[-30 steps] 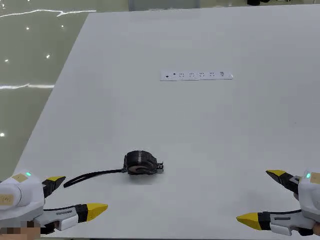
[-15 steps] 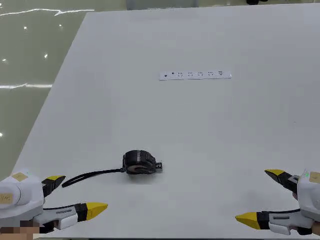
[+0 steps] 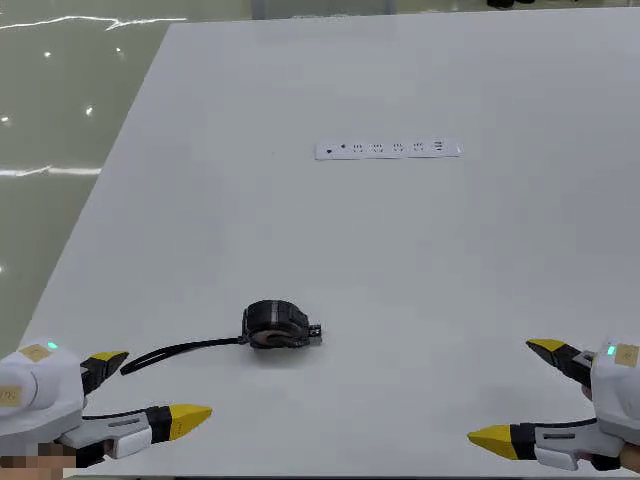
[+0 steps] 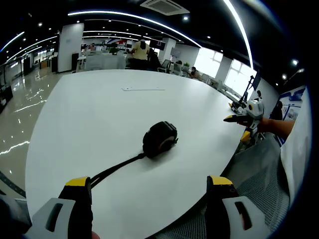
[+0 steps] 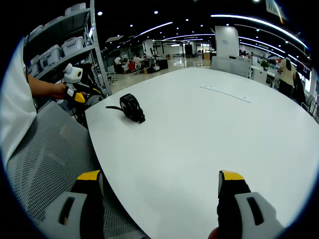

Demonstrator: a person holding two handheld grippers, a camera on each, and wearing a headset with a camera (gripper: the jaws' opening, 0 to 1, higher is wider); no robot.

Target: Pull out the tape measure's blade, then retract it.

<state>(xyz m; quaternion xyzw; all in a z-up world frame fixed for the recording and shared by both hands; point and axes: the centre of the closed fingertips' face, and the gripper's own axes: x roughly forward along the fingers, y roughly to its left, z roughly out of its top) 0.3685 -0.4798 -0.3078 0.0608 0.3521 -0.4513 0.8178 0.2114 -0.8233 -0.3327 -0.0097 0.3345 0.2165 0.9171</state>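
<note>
Clearly, tape measure (image 3: 277, 326) (untouched) nearer left tongs (image 3: 167, 383).

The white left gripper (image 3: 148, 387) with yellow-tipped black jaws hovers low on the person's left, jaws spread wide. The matching right gripper (image 3: 518, 392) hovers opposite, equally agape.
</note>
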